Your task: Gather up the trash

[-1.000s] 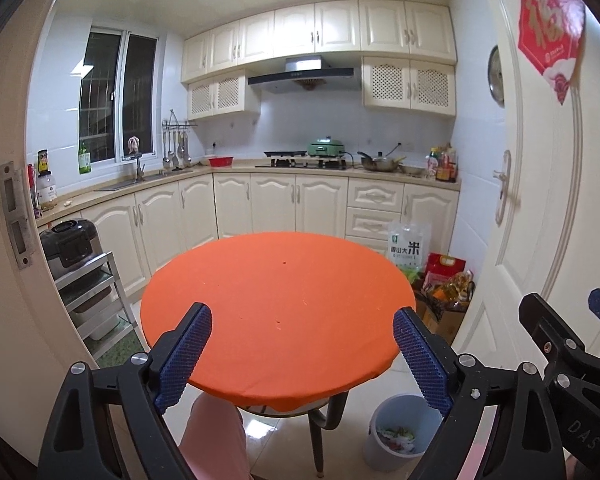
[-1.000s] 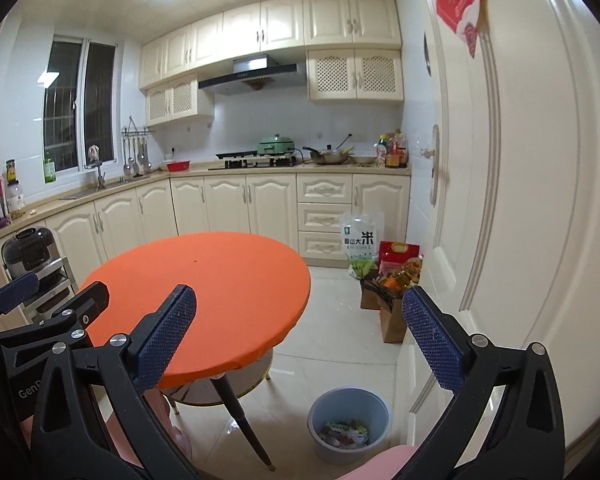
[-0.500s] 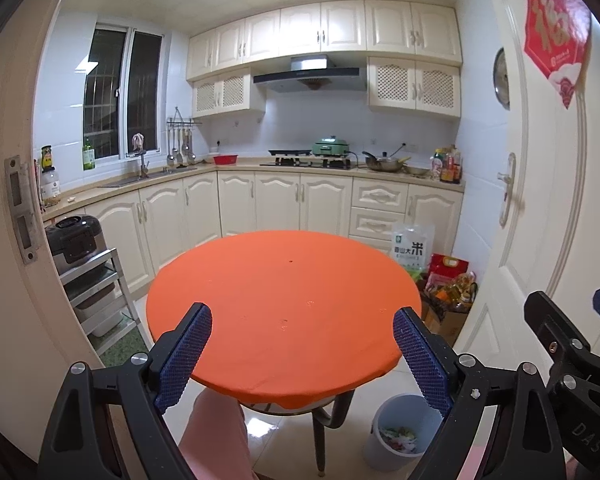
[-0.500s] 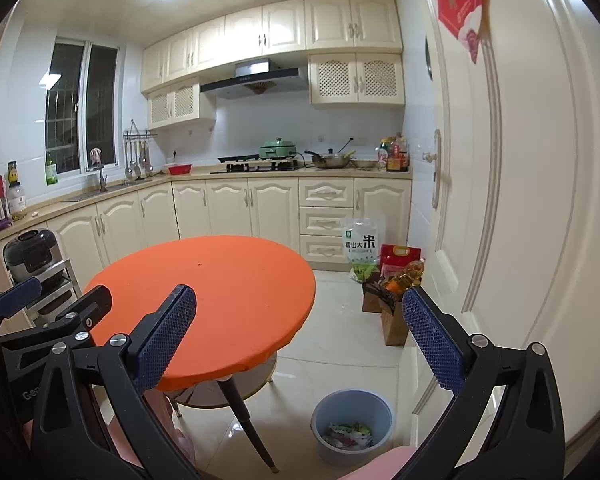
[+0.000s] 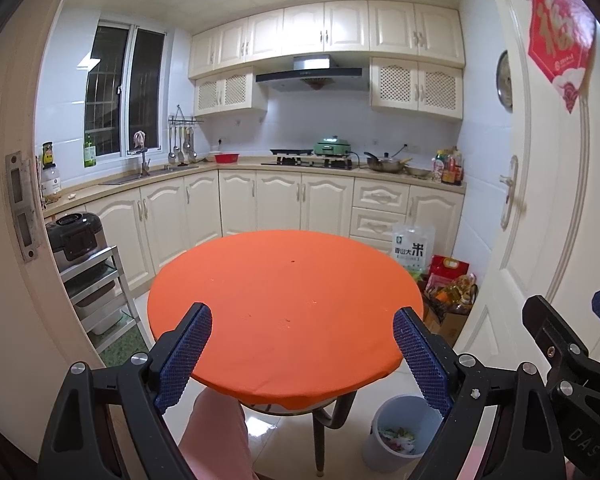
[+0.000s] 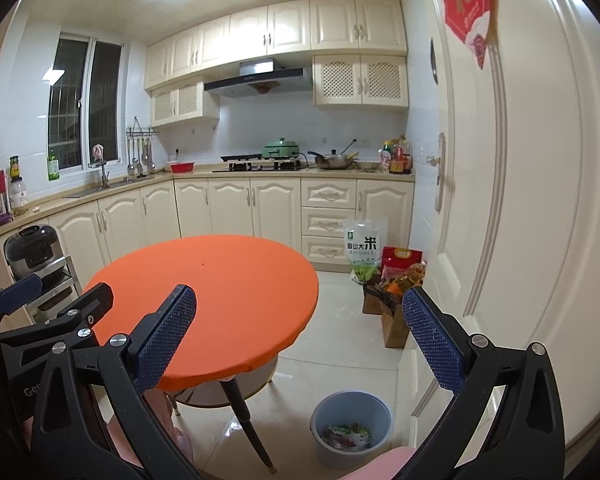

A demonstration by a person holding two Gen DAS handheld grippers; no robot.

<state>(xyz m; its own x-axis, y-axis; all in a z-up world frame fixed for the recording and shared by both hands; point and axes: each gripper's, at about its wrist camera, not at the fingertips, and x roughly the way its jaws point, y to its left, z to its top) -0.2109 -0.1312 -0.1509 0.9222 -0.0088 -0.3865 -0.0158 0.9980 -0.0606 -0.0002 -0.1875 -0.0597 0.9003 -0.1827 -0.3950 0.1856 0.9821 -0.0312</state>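
Note:
A grey-blue bin (image 5: pixel 404 432) (image 6: pixel 351 426) stands on the floor at the table's right, with crumpled colourful trash (image 6: pixel 348 436) inside. The round table (image 5: pixel 284 304) (image 6: pixel 220 300) wears an orange cloth with only a few tiny specks on it. My left gripper (image 5: pixel 302 354) is open, held above the table's near edge, nothing between its blue pads. My right gripper (image 6: pixel 300 336) is also open and holds nothing; it hangs over the floor between table and door. Each gripper shows at the edge of the other's view.
A white door (image 6: pixel 512 200) stands close on the right. Boxes and bags of groceries (image 6: pixel 392 280) sit on the floor by it. Cream cabinets (image 5: pixel 284 204) line the far wall. A metal rack with a cooker (image 5: pixel 80 248) is left. Pink-clad legs (image 5: pixel 216 436) show below.
Both views have drifted slightly back and up, so the table and bin sit a little farther off. Both grippers stay open.

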